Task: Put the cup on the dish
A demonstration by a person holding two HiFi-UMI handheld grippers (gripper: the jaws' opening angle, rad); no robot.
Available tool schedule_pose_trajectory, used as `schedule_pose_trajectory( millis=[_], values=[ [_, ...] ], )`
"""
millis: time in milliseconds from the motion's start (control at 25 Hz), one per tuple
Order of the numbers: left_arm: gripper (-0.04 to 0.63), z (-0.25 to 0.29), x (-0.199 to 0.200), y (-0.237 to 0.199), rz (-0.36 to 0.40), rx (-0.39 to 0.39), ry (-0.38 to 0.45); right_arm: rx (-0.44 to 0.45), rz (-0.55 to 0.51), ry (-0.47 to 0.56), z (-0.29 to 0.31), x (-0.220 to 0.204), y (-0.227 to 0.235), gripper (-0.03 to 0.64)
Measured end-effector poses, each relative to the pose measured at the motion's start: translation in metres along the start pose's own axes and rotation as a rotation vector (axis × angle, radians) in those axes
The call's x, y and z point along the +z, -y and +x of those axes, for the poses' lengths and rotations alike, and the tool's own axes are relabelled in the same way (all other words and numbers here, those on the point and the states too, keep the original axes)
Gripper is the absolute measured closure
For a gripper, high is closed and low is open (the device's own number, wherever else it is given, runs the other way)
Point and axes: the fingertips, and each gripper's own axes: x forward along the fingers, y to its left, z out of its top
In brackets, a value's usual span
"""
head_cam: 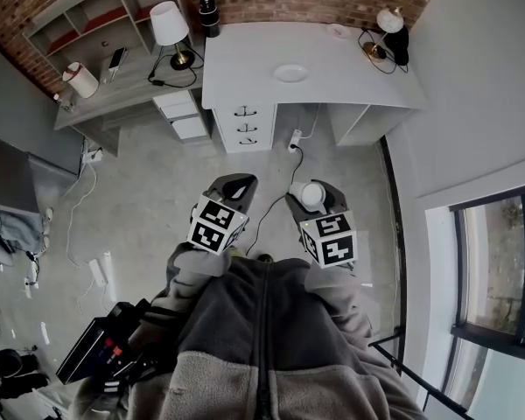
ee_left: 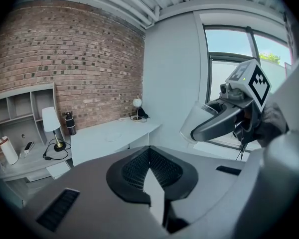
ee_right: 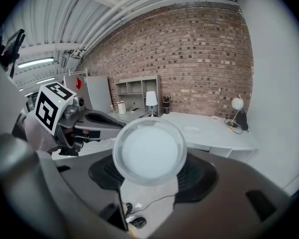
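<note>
The right tongs (head_cam: 313,192) hold the cup (ee_right: 149,151), the left tongs (ee_left: 150,159) are closed and empty, so carry it level to the dish (head_cam: 290,73).

Head view looks steeply down; both gripper views look forward, level; all share distant white desk (head_cam: 262,68)
</note>
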Motion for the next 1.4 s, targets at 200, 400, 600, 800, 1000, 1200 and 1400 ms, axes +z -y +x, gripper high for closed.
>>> schedule_pose_trajectory(
  millis=[200, 400, 600, 800, 1000, 1200, 1400],
  values=[
    [0.589, 0.000, 0.002, 0.007, 0.006, -0.012, 0.002, -0.005, 0.008, -0.022, -0.004, -0.007, 0.002, 0.356],
    [0.589, -0.001, 0.003, 0.007, -0.003, -0.010, 0.007, -0.005, 0.007, -0.027, -0.006, -0.007, 0.002, 0.356],
    [0.589, -0.001, 0.008, 0.001, -0.012, 0.004, 0.019, -0.008, -0.001, -0.021, -0.011, -0.002, 0.007, 0.356],
    [0.589, 0.009, 0.008, -0.025, -0.031, 0.026, 0.021, -0.023, 0.000, 0.018, -0.001, 0.011, 0.017, 0.356],
    [0.589, 0.056, 0.019, -0.084, -0.043, 0.018, 0.023, -0.040, 0.008, -0.007, 0.057, 0.035, 0.049, 0.356],
    [0.589, 0.093, 0.038, -0.131, -0.052, 0.008, 0.032, -0.055, 0.002, -0.011, 0.102, 0.069, 0.082, 0.356],
    [0.589, 0.129, 0.033, -0.181, -0.084, 0.012, 0.009, -0.048, -0.003, -0.022, 0.159, 0.092, 0.107, 0.356]
  ],
)
